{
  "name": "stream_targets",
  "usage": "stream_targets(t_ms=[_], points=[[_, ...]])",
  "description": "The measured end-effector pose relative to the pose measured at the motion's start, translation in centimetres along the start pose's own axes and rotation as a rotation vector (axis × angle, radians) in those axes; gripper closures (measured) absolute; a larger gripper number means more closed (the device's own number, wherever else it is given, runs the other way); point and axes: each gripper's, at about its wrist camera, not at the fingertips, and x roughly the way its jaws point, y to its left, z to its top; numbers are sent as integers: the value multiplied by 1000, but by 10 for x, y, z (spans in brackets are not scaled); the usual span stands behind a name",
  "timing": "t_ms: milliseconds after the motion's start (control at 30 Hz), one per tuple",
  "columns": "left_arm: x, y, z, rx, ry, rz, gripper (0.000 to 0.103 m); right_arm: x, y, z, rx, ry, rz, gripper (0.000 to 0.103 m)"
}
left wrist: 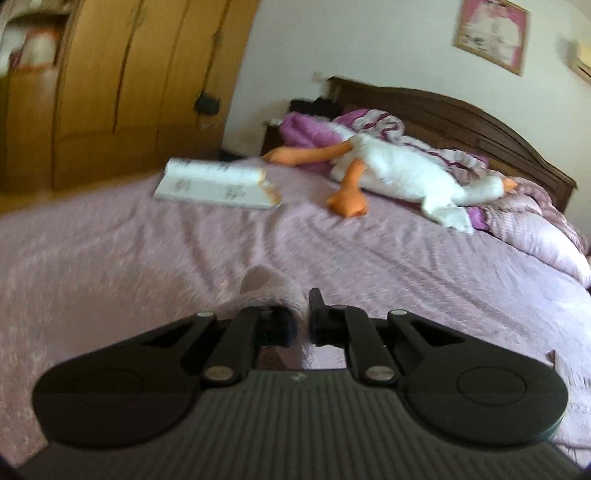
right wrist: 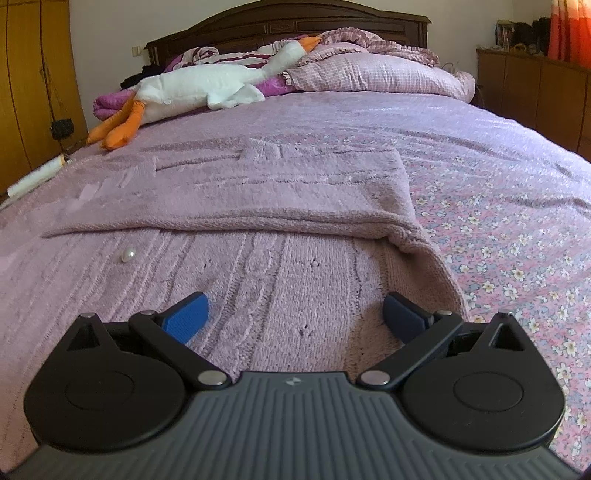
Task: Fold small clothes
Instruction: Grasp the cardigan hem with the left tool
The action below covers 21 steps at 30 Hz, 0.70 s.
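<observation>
A pink knitted sweater [right wrist: 280, 266] lies spread on the bed, its far part folded over in a flat layer [right wrist: 258, 184]. A pearl button [right wrist: 129, 254] sits on the knit to the left. My right gripper [right wrist: 295, 314] hovers low over the near part of the sweater, open, blue pads [right wrist: 188, 314] wide apart with nothing between them. In the left wrist view, which is blurred, my left gripper [left wrist: 301, 321] is shut on a bunched edge of the pink sweater [left wrist: 266, 286], which is lifted off the bed.
A white plush goose [right wrist: 207, 83] with orange feet lies near the pillows [right wrist: 373, 72] by the dark headboard [right wrist: 288, 22]. A white booklet [left wrist: 214, 184] rests at the bed's left edge. Wooden wardrobes [left wrist: 110, 74] stand left. Floral sheet [right wrist: 517, 240] lies to the right.
</observation>
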Motion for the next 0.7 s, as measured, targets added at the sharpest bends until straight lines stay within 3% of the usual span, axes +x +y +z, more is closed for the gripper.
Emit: stream_targets(t_ms=[233,433,700], points=[[-10,-73,4,111,-41,-118,93,-14,-8,13,67,-12,80,0],[0,-125,-10,154,-13,-188,93,-36,-21,25,115,-58,115,0],[17,-172,-51,228,71,-255,93,-55,-37,27,160,-87,116,0]])
